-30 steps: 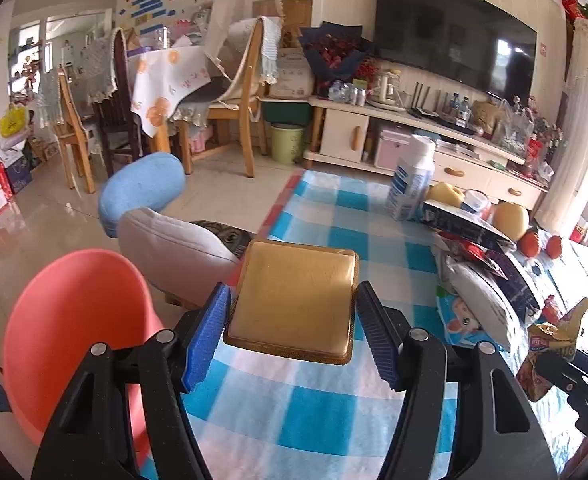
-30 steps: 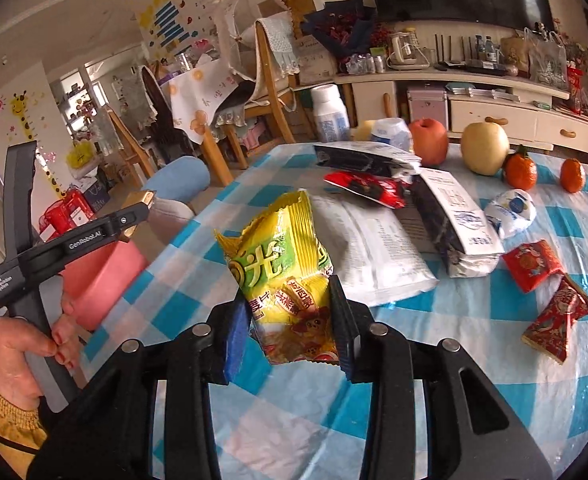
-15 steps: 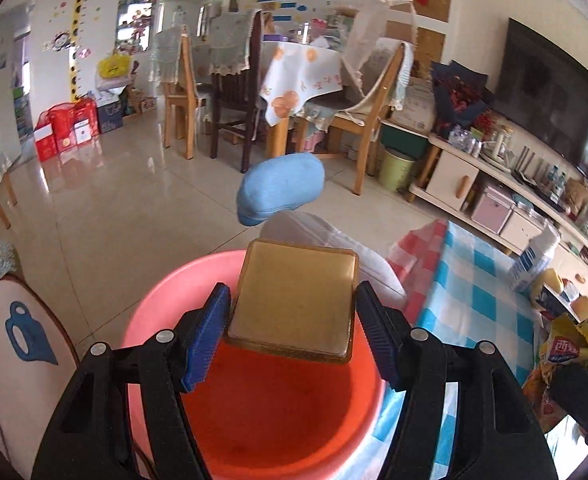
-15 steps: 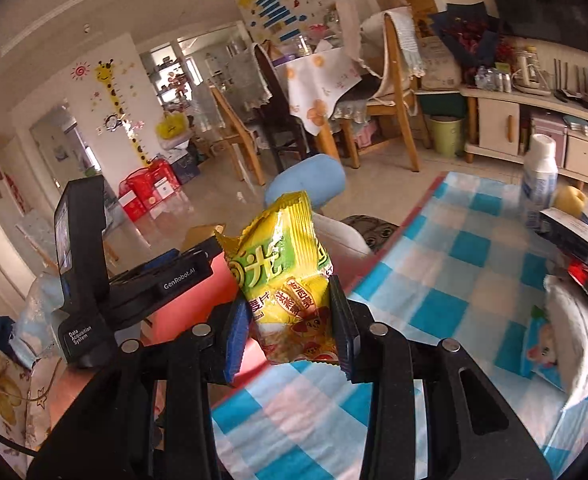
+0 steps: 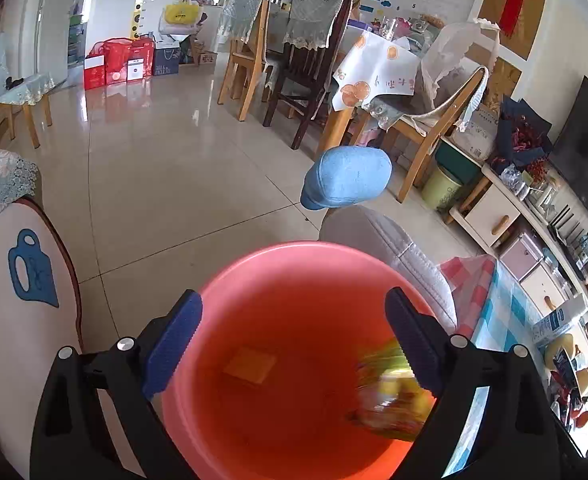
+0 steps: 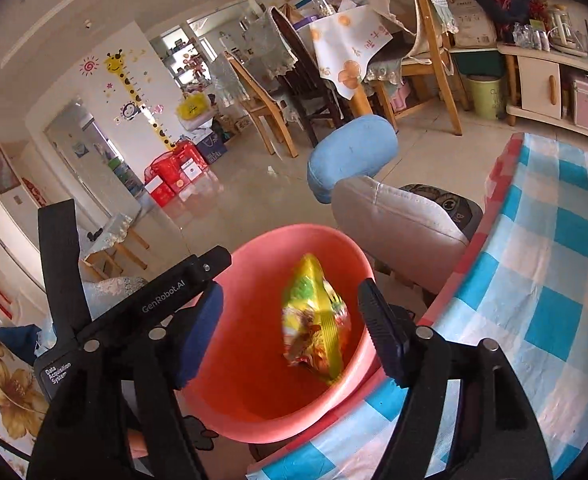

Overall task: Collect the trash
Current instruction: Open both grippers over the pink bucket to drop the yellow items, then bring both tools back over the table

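Note:
A pink bucket [image 5: 294, 264] stands on the floor below both grippers and also shows in the right wrist view [image 6: 345, 248]. My left gripper [image 5: 294, 340] is open and empty above it. A flat gold square packet [image 5: 250, 364] lies on the bucket's bottom. My right gripper [image 6: 292, 332] is open and empty. The yellow snack bag [image 6: 313, 320] is loose inside the bucket and blurred; it also shows in the left wrist view [image 5: 393, 396]. The left gripper's body [image 6: 142, 304] is to the left of the bucket in the right wrist view.
The table with a blue checked cloth [image 6: 553, 280] is to the right of the bucket. A grey and blue chair [image 6: 373, 184] stands just behind the bucket. A cushioned seat [image 5: 14, 280] is on the left. Dining chairs [image 5: 254, 60] stand further back on the tiled floor.
Both grippers have opened over the pink bucket. The gold packet left my left gripper and lies in the bucket. The yellow snack bag left my right gripper and is in the bucket.

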A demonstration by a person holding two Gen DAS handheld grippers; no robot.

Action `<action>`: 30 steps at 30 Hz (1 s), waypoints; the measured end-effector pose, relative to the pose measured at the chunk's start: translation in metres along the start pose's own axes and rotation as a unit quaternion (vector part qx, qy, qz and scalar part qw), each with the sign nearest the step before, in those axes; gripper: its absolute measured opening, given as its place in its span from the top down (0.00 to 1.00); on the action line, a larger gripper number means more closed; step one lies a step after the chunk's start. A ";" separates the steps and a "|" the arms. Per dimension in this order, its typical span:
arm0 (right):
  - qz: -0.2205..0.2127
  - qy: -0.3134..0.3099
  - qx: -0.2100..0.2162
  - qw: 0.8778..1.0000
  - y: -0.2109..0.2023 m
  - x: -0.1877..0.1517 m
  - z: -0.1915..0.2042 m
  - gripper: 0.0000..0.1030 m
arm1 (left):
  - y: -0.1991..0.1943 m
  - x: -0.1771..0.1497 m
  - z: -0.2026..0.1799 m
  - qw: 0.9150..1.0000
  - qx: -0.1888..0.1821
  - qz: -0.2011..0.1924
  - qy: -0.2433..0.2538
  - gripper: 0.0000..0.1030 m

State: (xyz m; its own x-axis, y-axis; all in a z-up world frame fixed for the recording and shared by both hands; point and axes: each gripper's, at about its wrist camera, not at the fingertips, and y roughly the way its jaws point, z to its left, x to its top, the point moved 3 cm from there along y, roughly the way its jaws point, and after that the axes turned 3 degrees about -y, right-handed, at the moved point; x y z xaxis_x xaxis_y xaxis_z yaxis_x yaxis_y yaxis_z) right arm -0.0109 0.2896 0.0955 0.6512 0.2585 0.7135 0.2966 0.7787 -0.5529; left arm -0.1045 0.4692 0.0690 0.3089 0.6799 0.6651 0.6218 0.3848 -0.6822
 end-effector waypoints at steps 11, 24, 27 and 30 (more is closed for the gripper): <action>-0.065 -0.108 -0.169 0.978 -0.061 -0.030 -0.019 0.09 | -0.034 -0.011 -0.050 0.989 -0.061 -0.108 0.079 0.08; -0.096 -0.158 -0.256 0.949 -0.135 -0.081 -0.055 0.04 | -0.059 -0.055 -0.132 0.965 -0.131 -0.079 0.211 0.08; -0.091 -0.155 -0.267 0.947 -0.146 -0.091 -0.062 0.04 | -0.065 -0.068 -0.143 0.959 -0.168 -0.066 0.217 0.08; -0.093 -0.148 -0.271 0.946 -0.157 -0.098 -0.069 0.04 | -0.064 -0.081 -0.153 0.954 -0.203 -0.038 0.216 0.08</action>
State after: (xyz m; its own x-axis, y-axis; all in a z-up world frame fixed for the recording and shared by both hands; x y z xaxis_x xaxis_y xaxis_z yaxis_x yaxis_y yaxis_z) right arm -0.0731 0.1024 0.0831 0.3511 0.3573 0.8655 0.7547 0.4392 -0.4874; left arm -0.0591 0.2944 0.1053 0.4648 0.3040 0.8316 0.8552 0.0894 -0.5106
